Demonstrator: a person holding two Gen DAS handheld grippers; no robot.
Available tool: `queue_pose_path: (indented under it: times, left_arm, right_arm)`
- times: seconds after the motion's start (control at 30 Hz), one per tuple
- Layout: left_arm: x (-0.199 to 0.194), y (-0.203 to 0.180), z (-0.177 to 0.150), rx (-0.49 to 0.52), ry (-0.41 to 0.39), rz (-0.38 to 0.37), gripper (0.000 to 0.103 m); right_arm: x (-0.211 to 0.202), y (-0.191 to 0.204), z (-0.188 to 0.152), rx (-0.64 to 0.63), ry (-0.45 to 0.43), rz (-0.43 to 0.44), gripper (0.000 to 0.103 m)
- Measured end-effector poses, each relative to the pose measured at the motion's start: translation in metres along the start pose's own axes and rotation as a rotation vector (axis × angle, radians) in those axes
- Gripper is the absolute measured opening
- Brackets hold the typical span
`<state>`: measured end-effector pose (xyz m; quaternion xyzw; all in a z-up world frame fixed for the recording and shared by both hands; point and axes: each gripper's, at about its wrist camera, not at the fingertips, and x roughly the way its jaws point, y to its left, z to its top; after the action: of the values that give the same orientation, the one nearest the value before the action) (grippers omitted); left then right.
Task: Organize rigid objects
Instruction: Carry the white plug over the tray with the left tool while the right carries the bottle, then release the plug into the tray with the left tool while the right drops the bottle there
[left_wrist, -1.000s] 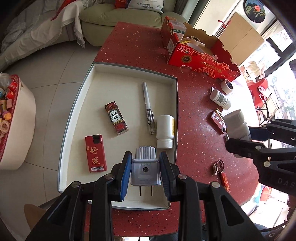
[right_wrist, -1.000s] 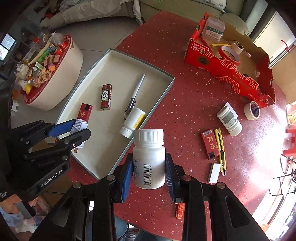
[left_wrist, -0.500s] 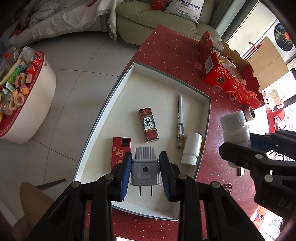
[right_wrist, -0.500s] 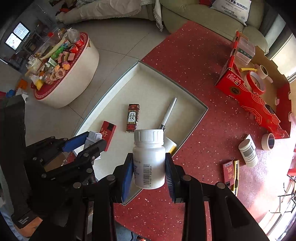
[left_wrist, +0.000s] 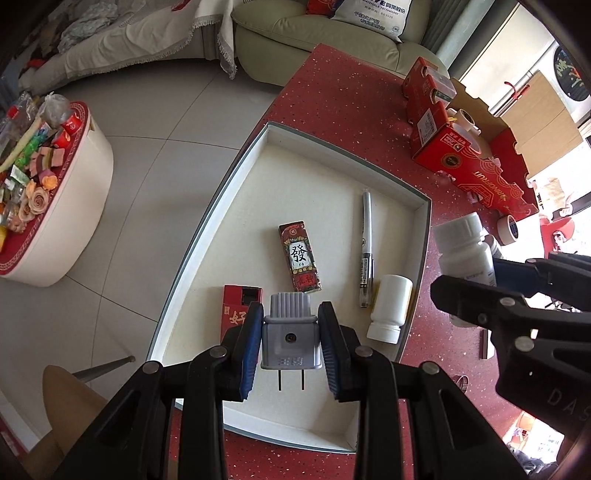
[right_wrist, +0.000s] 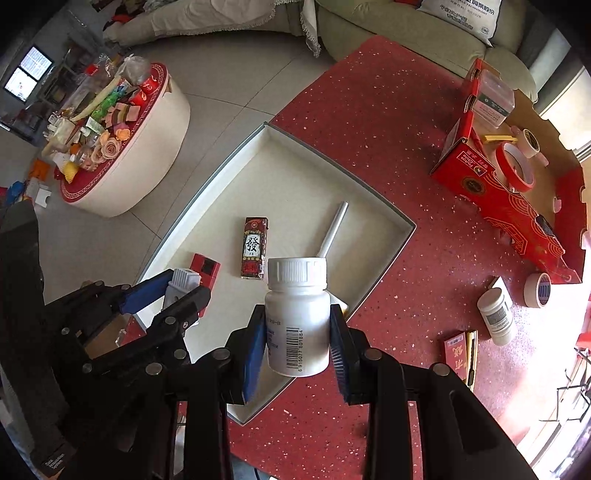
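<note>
Left gripper (left_wrist: 290, 345) is pinching a grey plug adapter (left_wrist: 290, 341), prongs toward the camera, above the near end of the shallow white tray (left_wrist: 424, 236). Right gripper (right_wrist: 297, 343) is clamping an upright white pill bottle (right_wrist: 298, 317) above the tray's right edge. Lying in the tray: silver pen (left_wrist: 365, 251), mahjong-print box (left_wrist: 300, 256), red box (left_wrist: 240, 304), small white bottle (left_wrist: 390, 308). Red carton (right_wrist: 517, 206) on the red table (right_wrist: 369, 110) is holding tape rolls.

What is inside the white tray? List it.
In the white tray lie a pen, a patterned box, a red box partly covered by the plug, and a white bottle on its side. The floor under the plug is hidden.
</note>
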<state>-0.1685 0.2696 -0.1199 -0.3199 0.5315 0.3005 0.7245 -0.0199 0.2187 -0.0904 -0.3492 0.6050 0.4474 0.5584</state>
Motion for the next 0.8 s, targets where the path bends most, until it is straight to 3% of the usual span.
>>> queue_pose_path:
  times: [0.43, 0.8]
  left_arm:
    - [0.010, 0.001, 0.001, 0.009, 0.028, 0.009, 0.033]
    - [0.018, -0.001, 0.017, 0.021, 0.027, 0.015, 0.033]
  right_arm:
    - [0.011, -0.010, -0.005, 0.036, 0.025, 0.008, 0.034]
    - [0.024, -0.022, 0.012, 0.104, 0.028, 0.025, 0.034]
